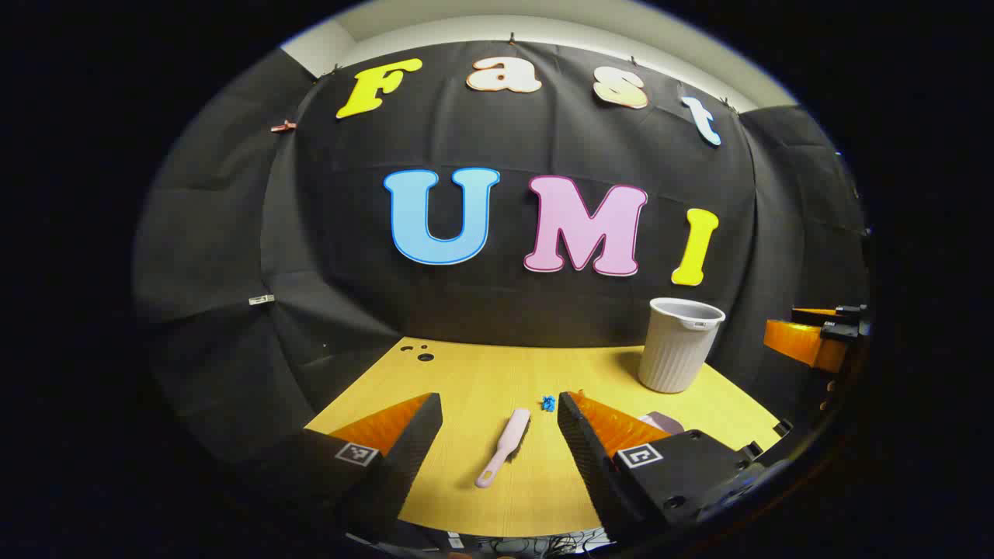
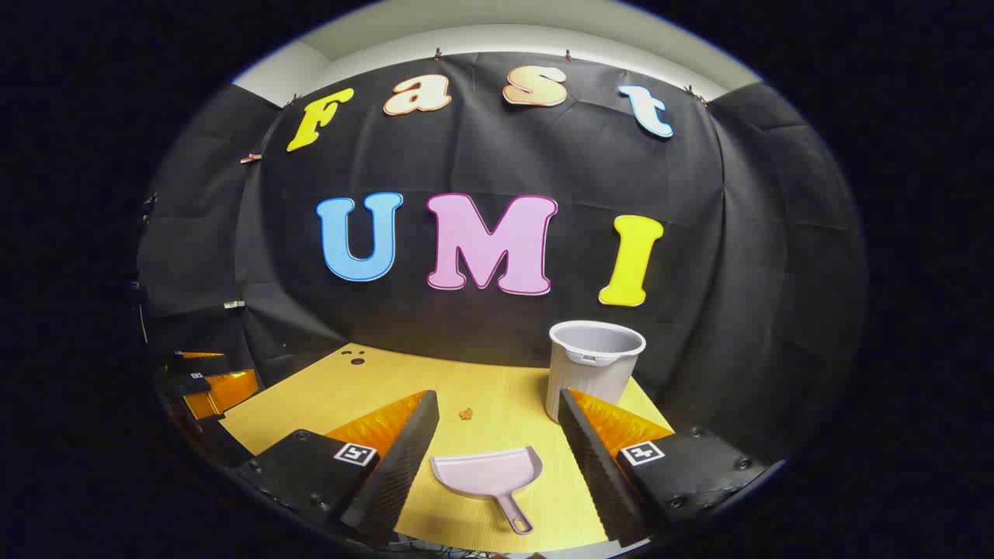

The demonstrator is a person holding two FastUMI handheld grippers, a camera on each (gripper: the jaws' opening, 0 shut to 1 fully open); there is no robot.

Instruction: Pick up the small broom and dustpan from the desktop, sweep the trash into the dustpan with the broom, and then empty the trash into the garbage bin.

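Between the spread fingers of the left hand-held gripper, the light, stiff pink plastic broom wants grasping mid-handle.

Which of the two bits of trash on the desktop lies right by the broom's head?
The blue scrap, just past the broom bristles; the brownish crumb sits beyond the dustpan.

Legible text: none apart from the booth wall lettering. Each finger of the left claw carries a square black-and-white coded marker; the pattern holds no readable characters. The right claw bears 2 markers of the same kind. A small white tag on the cloth wall is too small to read.
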